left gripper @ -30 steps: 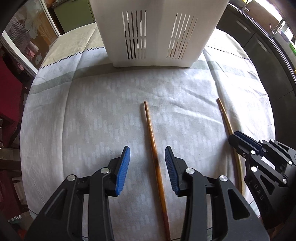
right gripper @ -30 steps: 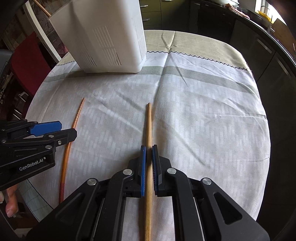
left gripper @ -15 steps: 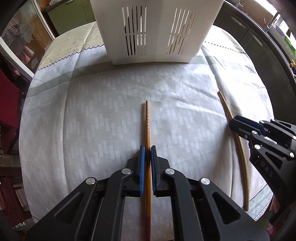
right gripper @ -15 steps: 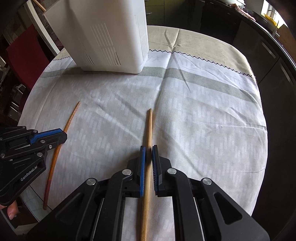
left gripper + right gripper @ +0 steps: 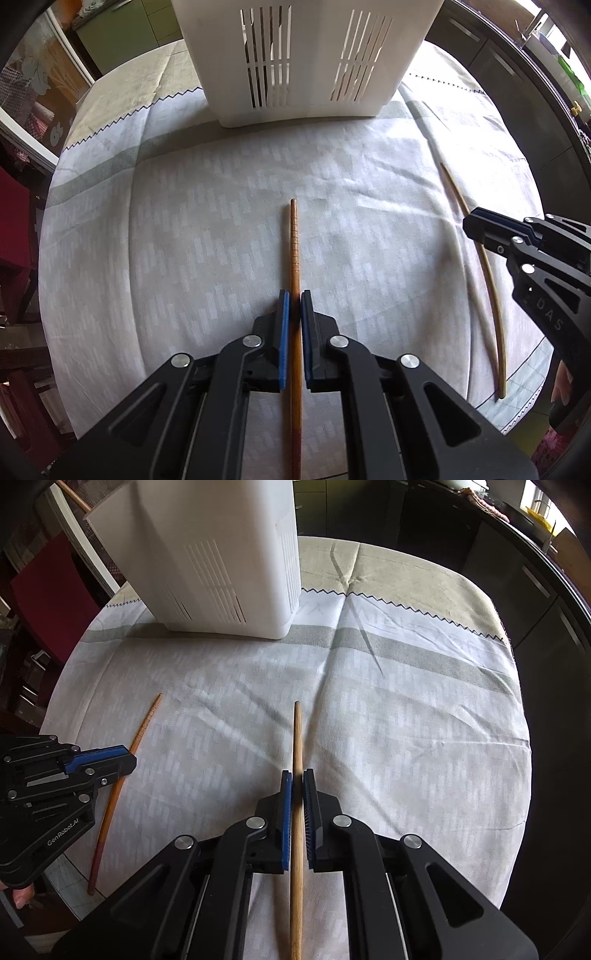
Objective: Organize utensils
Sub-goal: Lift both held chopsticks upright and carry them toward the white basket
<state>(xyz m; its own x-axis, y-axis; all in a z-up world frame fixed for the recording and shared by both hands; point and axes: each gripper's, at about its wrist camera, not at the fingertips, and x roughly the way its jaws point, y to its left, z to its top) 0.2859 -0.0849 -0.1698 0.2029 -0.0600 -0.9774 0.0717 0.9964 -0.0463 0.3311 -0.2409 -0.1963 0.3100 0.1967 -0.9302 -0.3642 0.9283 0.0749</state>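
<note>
**Both grippers clamped on chopsticks**

Your left gripper (image 5: 292, 295) pinches the reddish-brown ridged wooden chopstick (image 5: 293, 243); your right gripper (image 5: 297, 775) grips the pale tan wooden chopstick (image 5: 296, 738). Both point toward 12 o'clock, at the white slotted plastic utensil holder (image 5: 306, 59) on the tablecloth (image 5: 166, 229).

both grippers, left gripper (image 5: 292, 295) and right gripper (image 5: 297, 775), point steeply down, jaws clamped.

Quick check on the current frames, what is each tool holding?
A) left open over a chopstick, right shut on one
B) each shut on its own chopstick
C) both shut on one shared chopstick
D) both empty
B. In the left wrist view the left tool pinches the darker ridged chopstick; in the right wrist view the right tool pinches the paler chopstick. Both sticks lie apart on the tablecloth.
</note>
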